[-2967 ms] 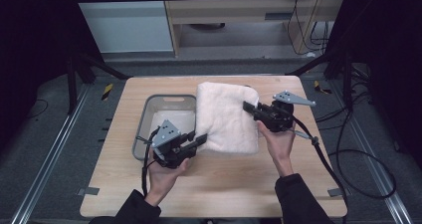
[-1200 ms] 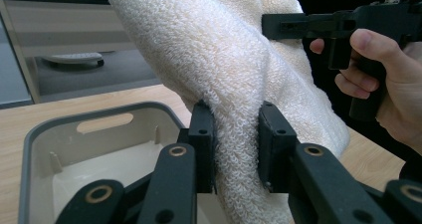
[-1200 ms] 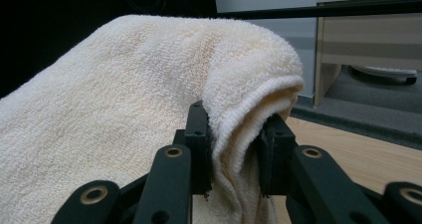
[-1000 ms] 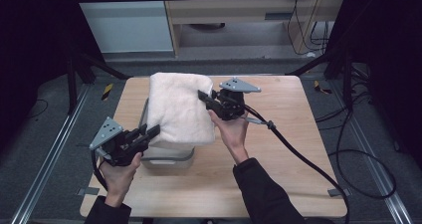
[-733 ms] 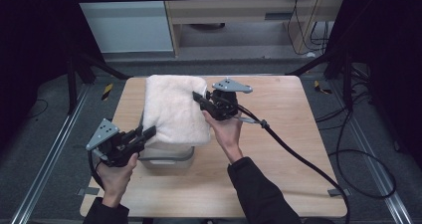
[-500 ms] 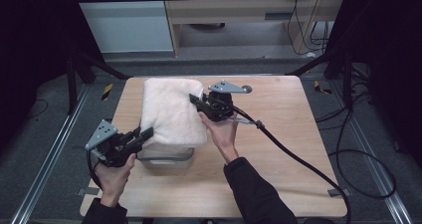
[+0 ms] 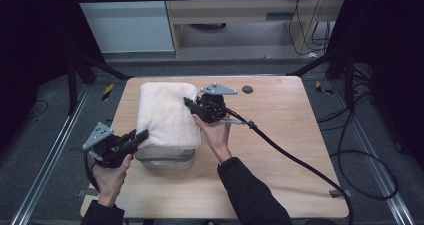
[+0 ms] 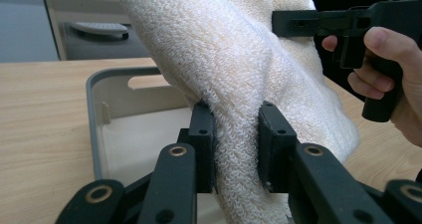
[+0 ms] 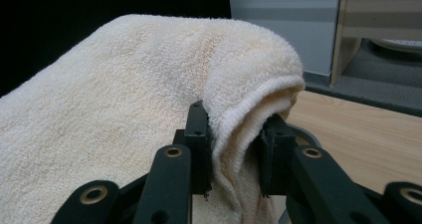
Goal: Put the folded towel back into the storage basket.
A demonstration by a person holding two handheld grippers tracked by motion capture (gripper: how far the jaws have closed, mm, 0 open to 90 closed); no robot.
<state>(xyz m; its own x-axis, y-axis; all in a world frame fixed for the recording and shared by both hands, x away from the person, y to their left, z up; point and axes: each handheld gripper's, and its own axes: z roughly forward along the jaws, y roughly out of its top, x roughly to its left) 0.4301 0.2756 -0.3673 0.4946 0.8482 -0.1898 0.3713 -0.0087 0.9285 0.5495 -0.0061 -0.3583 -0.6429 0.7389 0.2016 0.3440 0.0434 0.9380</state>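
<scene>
Towel carried over the tray, both grippers clamped on it

The left gripper (image 7: 141,134) and right gripper (image 7: 189,104) each pinch an edge of the towel (image 7: 166,116), which spans between them. Since a second ago they have sunk with it, so it now drapes over the tray (image 8: 94,109) beneath; lowering it in looks close.

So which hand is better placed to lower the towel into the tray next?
Probably the left. The left tool grips the towel right at the tray rim. The right tool clamps the far edge, higher up beyond the tray, so it should follow.
</scene>
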